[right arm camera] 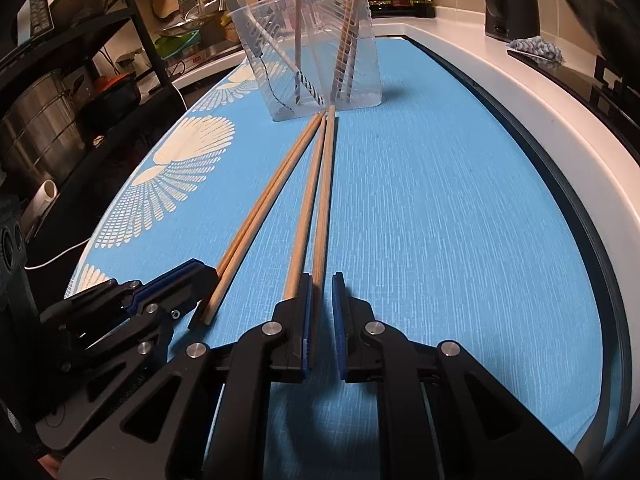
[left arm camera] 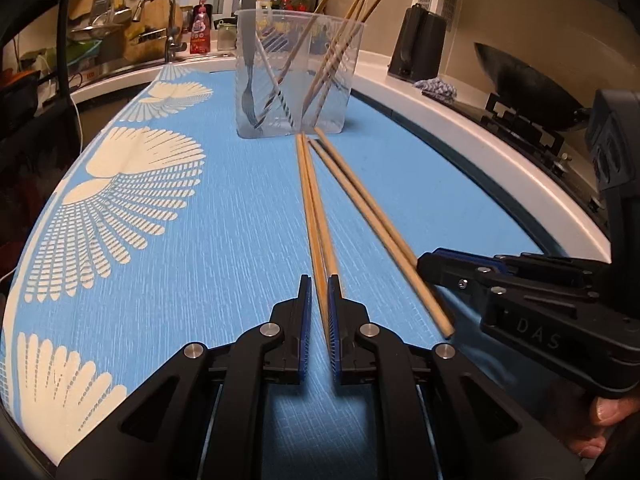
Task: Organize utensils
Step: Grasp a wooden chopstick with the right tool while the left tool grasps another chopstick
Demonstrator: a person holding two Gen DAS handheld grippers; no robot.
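Both grippers are down low on the blue mat point(left arm camera: 224, 240), side by side, each working its own pair of chopsticks.

Left gripper point(left arm camera: 319, 286) first: its blue pads are drawn in tight on the left pair point(left arm camera: 316, 216), the two sticks squeezed together between the fingers, their near ends tucked between the pads. That pair runs straight away from the camera, far tips stopping just short of the tub point(left arm camera: 296, 72).

Over to the right gripper point(right arm camera: 322, 282): its jaws are nearly together, and one stick of the right pair point(right arm camera: 324, 200) sits between the pads against the left pad. The other stick of that pair lies just outside the left finger, touching it. A sliver of gap shows next to the right pad, so a firm clamp cannot be confirmed from here.

From the left camera the right gripper comes in from the side, its tips over the near end of the right pair, with a thumb visible below its body.

All four sticks lie flat on the mat and fan together toward the tub, where their far tips almost meet at its base.

The clear tub stands upright at the mat's far end. Inside it, leaning: a fork point(left arm camera: 249, 80), a striped straw point(left arm camera: 276, 80) and more chopsticks point(left arm camera: 340, 52).
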